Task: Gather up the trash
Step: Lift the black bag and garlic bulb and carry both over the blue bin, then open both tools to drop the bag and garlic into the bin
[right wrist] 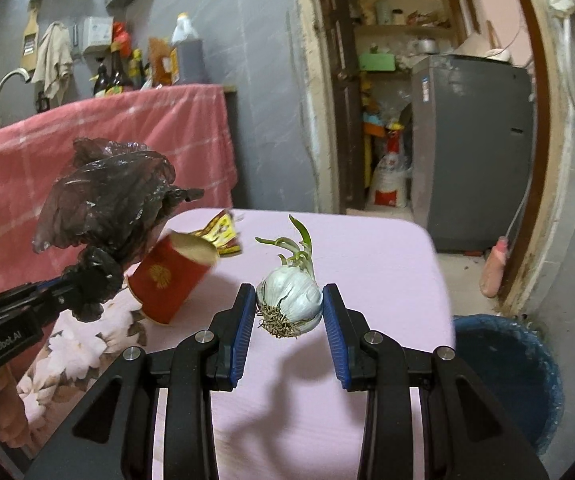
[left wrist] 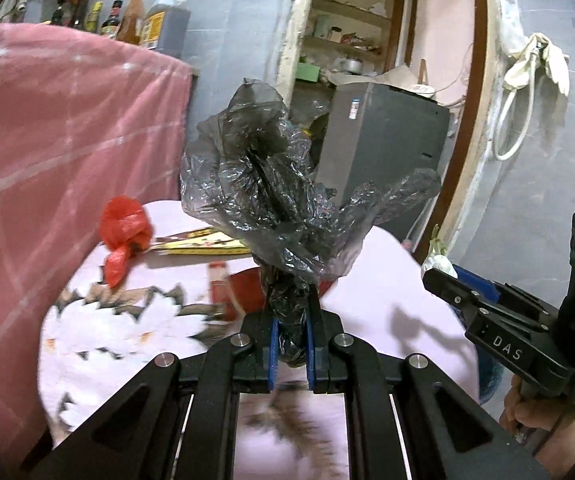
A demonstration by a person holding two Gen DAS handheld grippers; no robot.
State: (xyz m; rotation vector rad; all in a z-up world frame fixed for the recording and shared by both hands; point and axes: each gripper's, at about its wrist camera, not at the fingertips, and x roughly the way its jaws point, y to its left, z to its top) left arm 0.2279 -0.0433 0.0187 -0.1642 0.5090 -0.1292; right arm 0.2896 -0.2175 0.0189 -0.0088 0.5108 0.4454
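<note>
The paper cup [right wrist: 173, 280] lies on the table [right wrist: 367, 248], centre-left of the frame. The wrapper [right wrist: 221, 232] lies just behind it. The bin [right wrist: 515, 376] stands lower right, beside the table.

Both tongs, left [left wrist: 290, 334] and right [right wrist: 289, 316], are black linkages with silver rivets behind ribbed blue pads, white lettering on their sides.

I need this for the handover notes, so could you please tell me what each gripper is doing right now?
Left gripper: shut on the black bag.
Right gripper: shut on the garlic.
</note>
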